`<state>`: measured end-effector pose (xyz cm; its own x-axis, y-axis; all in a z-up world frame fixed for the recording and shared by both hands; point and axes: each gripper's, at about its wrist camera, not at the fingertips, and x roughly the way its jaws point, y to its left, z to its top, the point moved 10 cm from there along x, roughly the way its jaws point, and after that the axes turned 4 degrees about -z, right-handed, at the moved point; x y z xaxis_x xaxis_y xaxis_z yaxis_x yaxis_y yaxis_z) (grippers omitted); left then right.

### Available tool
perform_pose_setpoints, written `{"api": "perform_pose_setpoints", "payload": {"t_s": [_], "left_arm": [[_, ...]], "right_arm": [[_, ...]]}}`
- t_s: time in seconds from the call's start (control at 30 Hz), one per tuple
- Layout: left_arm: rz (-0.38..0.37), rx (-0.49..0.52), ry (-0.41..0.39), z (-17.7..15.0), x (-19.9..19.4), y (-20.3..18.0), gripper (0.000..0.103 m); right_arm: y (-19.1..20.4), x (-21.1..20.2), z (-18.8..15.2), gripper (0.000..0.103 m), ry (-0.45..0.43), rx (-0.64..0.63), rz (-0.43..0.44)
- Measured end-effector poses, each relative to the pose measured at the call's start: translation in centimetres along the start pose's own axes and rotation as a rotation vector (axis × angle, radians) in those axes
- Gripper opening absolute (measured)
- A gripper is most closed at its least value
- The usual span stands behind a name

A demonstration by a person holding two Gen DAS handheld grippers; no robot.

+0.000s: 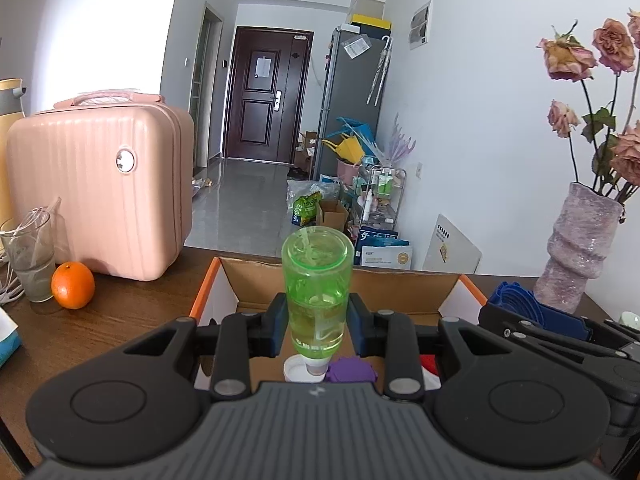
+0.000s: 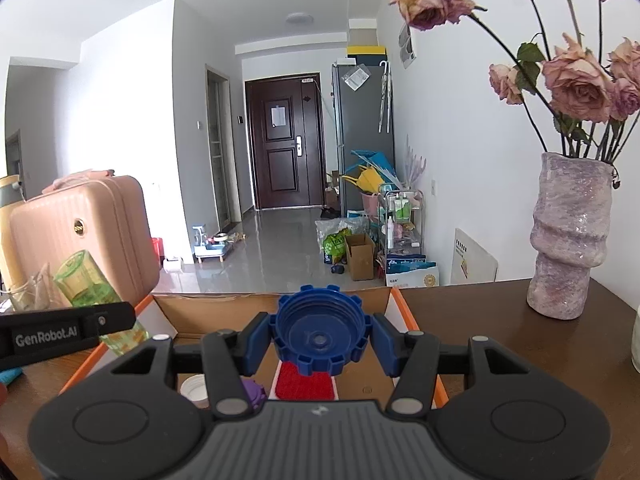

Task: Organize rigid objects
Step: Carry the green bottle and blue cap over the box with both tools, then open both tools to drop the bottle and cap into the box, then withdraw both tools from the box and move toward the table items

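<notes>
Left gripper [image 1: 318, 326] clamped on green bottle [image 1: 317, 292], long axis upright, neck down over cardboard box [image 1: 448, 286] beneath jaws; right gripper [image 2: 322, 338] clamped on blue cap [image 2: 320, 330], likewise above box

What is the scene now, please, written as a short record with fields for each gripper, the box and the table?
left gripper: shut on green bottle, held upside down above the box
right gripper: shut on blue cap, above the box
cardboard box: open; holds a white cap, a purple piece and a red pad
table: orange, pink case, vase
</notes>
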<state>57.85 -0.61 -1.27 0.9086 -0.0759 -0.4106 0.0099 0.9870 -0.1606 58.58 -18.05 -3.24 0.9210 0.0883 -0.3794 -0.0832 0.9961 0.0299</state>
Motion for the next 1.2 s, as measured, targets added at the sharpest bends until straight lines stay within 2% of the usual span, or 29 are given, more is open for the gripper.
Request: {"api": "perform_pose_setpoints", "payload": {"t_s": [0.27,0.43,0.47,0.5,0.53,0.57,0.6,0.67,0.73,0.77,0.93,1.2], "left_arm": [[0.018,0.009,0.026,0.4,2.7,0.7,0.032],[0.032,0.022,0.088,-0.3,4.4,1.2,0.035],[0.035,0.027,0.087,-0.3,4.5,1.3,0.049],[0.031,0.033,0.078,-0.3,4.3,1.3,0.069],[0.036,0.035,0.06,-0.1,4.0,1.4,0.079],[0.051,0.037,0.047,0.1,3.7,1.6,0.092],[0.067,0.037,0.031,0.3,3.3,1.7,0.098],[0.067,0.032,0.018,0.6,2.9,1.9,0.103],[0.074,0.02,0.013,0.7,2.7,2.2,0.103],[0.077,0.021,0.012,0.8,2.6,2.3,0.103],[0.107,0.017,0.02,0.7,2.9,2.8,0.103],[0.113,0.016,0.017,0.7,2.7,3.0,0.103]], "right_arm": [[0.1,2.5,0.1,0.054,0.042,-0.02,-0.013],[0.0,3.5,-0.4,0.054,0.073,-0.043,-0.025],[-0.1,3.6,-0.6,0.056,0.082,-0.039,-0.027],[-0.2,3.8,-0.8,0.068,0.094,-0.037,-0.028],[-0.3,3.8,-1.0,0.081,0.099,-0.034,-0.032],[-0.5,3.8,-1.0,0.086,0.095,-0.032,-0.036],[-0.6,3.7,-1.0,0.09,0.093,-0.033,-0.04],[-0.6,3.6,-1.1,0.093,0.099,-0.037,-0.045],[-0.7,3.5,-1.1,0.101,0.096,-0.036,-0.052],[-0.7,3.4,-1.0,0.102,0.094,-0.037,-0.054],[-0.5,3.3,-1.0,0.103,0.093,-0.044,-0.054],[-0.7,3.2,-1.0,0.103,0.102,-0.047,-0.068]]}}
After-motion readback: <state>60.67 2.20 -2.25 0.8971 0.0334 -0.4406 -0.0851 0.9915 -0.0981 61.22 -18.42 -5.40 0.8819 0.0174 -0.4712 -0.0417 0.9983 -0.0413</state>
